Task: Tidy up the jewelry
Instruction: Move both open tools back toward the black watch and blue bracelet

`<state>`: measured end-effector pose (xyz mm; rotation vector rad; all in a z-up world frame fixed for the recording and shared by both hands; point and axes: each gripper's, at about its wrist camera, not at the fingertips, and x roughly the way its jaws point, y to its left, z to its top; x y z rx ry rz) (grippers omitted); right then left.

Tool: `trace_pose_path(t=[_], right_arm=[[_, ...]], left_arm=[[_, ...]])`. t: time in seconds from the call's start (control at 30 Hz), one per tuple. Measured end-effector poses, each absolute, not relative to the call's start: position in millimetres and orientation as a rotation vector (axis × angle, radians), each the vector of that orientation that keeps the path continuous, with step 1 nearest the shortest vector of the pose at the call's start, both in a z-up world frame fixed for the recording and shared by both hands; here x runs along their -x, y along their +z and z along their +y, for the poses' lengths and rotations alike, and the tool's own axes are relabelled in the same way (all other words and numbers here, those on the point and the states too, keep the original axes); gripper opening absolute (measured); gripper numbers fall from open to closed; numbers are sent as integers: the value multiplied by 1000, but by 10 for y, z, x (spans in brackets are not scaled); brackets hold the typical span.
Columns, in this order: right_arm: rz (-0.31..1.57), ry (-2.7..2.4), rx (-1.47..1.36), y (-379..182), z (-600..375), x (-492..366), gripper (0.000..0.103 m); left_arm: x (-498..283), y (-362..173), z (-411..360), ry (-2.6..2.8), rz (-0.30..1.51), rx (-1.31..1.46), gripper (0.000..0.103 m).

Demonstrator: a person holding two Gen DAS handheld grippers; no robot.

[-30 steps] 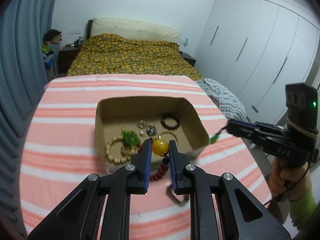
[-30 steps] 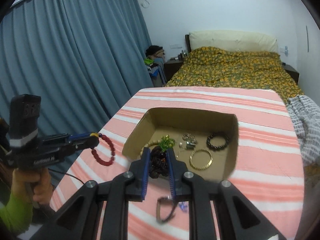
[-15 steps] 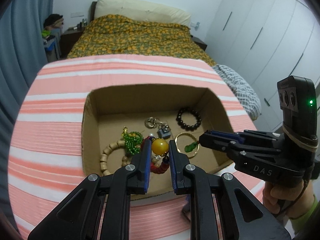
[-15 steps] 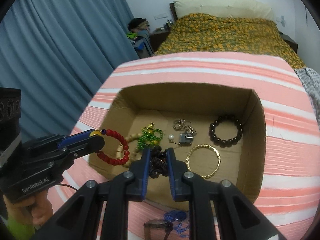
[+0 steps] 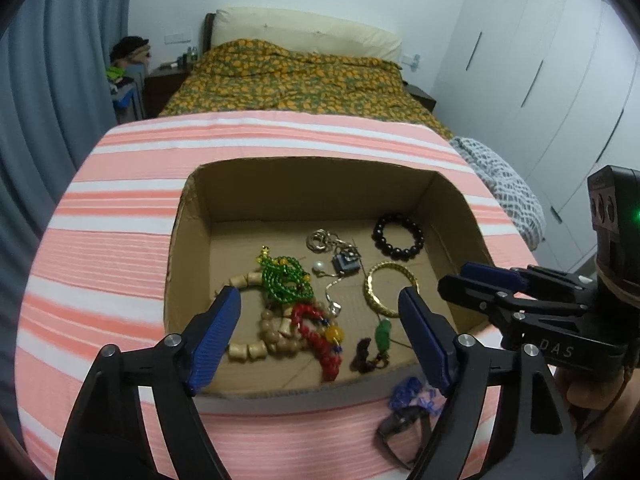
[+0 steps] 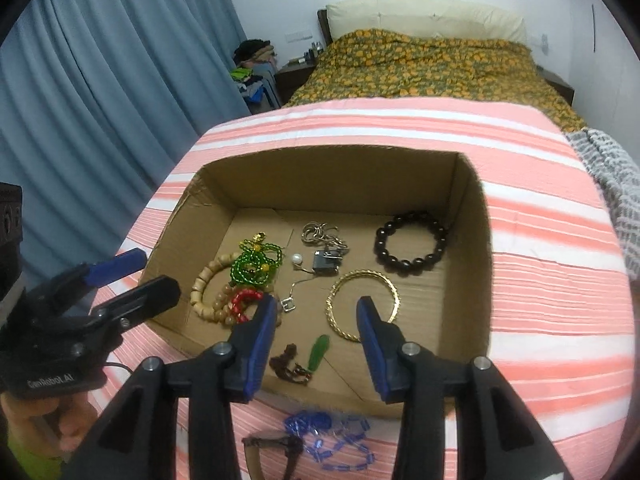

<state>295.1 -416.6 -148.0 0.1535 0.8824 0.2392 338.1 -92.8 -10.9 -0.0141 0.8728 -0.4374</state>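
An open cardboard box [image 5: 188, 240] [image 6: 468, 208] sits on the striped table and holds jewelry. My left gripper [image 5: 320, 320] is open above the box's near edge; the red bead bracelet with a yellow bead [image 5: 320, 340] lies in the box below it. My right gripper [image 6: 316, 320] is open above the box; the green pendant on a dark cord [image 6: 318, 354] [image 5: 382, 334] lies below it. A blue bead necklace [image 6: 332, 444] and a dark watch [image 6: 272, 448] lie on the cloth before the box.
In the box also lie a black bead bracelet [image 6: 410, 244], a gold bangle [image 6: 362, 304], green beads [image 6: 256, 262], wooden bead bracelets [image 6: 208, 284], a pearl chain and keyring pieces [image 6: 324, 240]. A bed stands behind, curtain left, wardrobe right.
Both grippers have opened over the box. The red bracelet and the green pendant have dropped from them onto the box floor.
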Motion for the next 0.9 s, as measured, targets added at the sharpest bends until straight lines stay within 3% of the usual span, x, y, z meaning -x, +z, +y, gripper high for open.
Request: trace_pose_path(t=[0.27, 0.67, 0.9], right_arm=[[782, 198, -108, -1447, -4277, -2211, 42], [791, 19, 11, -2162, -4438, -937, 42], [821, -21, -2, -2393, -4549, -658, 42]], left_arm=[[-2587, -116, -893, -420, 796, -62, 94], [-1791, -582, -1048, -368, 821, -171, 94], [-1623, -706, -1079, -361, 839, -201, 94]])
